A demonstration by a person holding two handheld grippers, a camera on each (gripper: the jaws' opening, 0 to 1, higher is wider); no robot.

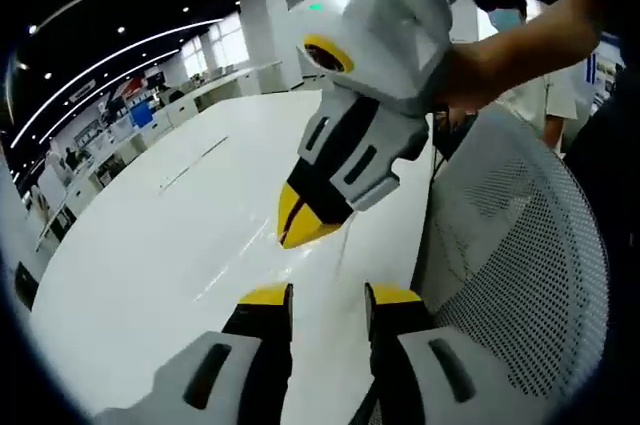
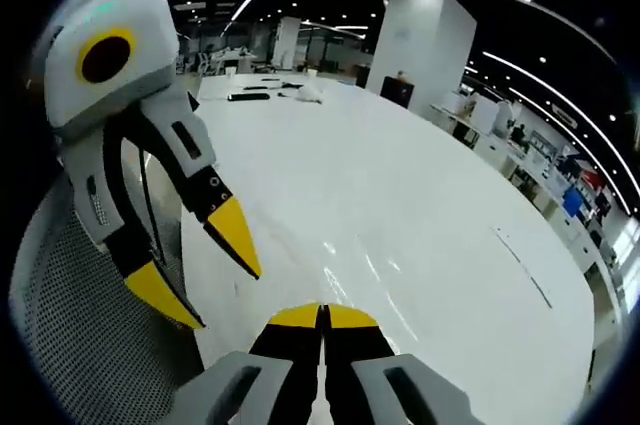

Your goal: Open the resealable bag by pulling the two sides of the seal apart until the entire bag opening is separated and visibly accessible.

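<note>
The resealable bag (image 1: 342, 255) is clear and shows only as a faint film edge hanging from the tips of my right gripper (image 1: 300, 225), which comes in from the top of the left gripper view with its yellow tips pressed together. Just below it my left gripper (image 1: 328, 295) stands open, a gap between its jaws. In the right gripper view my right gripper (image 2: 322, 313) is shut, tips touching. My left gripper (image 2: 205, 270) reaches in from the left there, jaws spread. Both hang above the white table (image 2: 420, 195); I cannot make the bag out against it.
A white mesh chair (image 1: 530, 275) stands close beside the table's edge, also seen as mesh chair (image 2: 90, 345) under the left gripper. A person's arm (image 1: 520, 40) holds the right gripper. A few dark items (image 2: 250, 95) lie at the table's far end.
</note>
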